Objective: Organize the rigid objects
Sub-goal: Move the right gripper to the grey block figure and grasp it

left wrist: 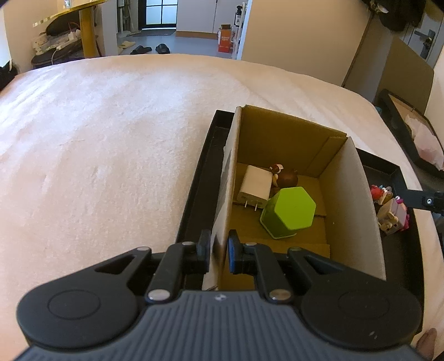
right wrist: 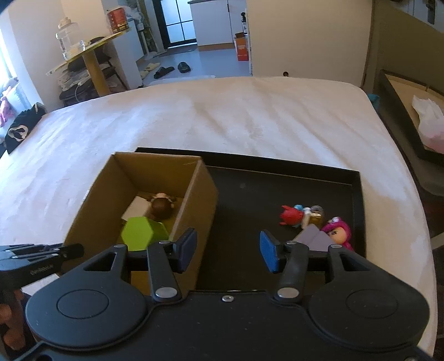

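Bed [right wrist: 249, 116], pale cover; black tray [right wrist: 277, 188] lies directly on it, near corner.

Soft daylight fills both views, brightest at the glass door [left wrist: 161, 12] far ahead of each hand-held gripper and along the window edge far to the left in the right wrist view, so the pale bed cover [right wrist: 249, 111] ahead is bright and a little washed out. The cardboard box [left wrist: 280, 138] casts shade over its own floor, and the black tray [right wrist: 249, 194] reads as a dark, nearly detailless patch. Fisheye distortion bows the bed's edges and the walls, the corners darken, and focus softens towards the rims.
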